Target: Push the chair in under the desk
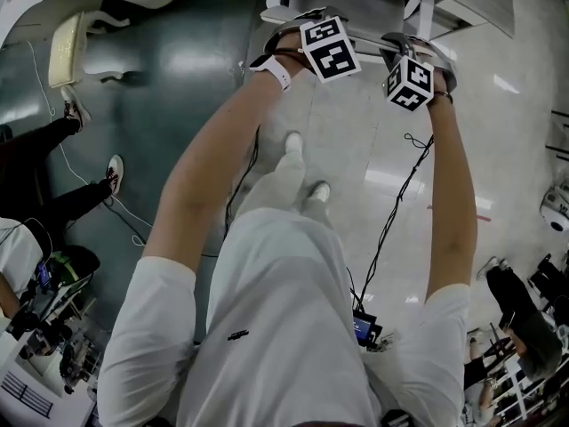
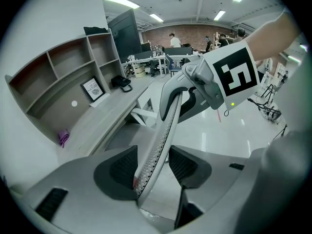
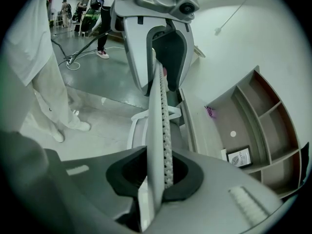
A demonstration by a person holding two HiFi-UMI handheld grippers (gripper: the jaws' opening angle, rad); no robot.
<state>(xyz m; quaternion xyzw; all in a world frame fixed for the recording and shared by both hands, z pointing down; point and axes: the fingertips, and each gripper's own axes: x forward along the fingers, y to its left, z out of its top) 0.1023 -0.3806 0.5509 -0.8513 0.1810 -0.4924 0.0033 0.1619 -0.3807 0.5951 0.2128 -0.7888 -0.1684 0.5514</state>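
1. Left gripper (image 2: 151, 168): jaws spread, straddling the top rim of the chair (image 2: 165, 126) back. One pad (image 2: 117, 172) sits against the mesh edge; the other stands clear of it.
2. Right gripper (image 3: 158, 174): pinching the same rim further along, both pads tight on it.
3. In the head view I see both arms (image 1: 204, 176) stretched ahead, with the grippers side by side on the rim, near each other.
4. Chair faces the desk (image 2: 109, 118), front frame right at the desk edge. I can't tell how far under the seat sits.
5. Desk carries a shelf (image 2: 58, 77) with a small framed print (image 2: 92, 88).
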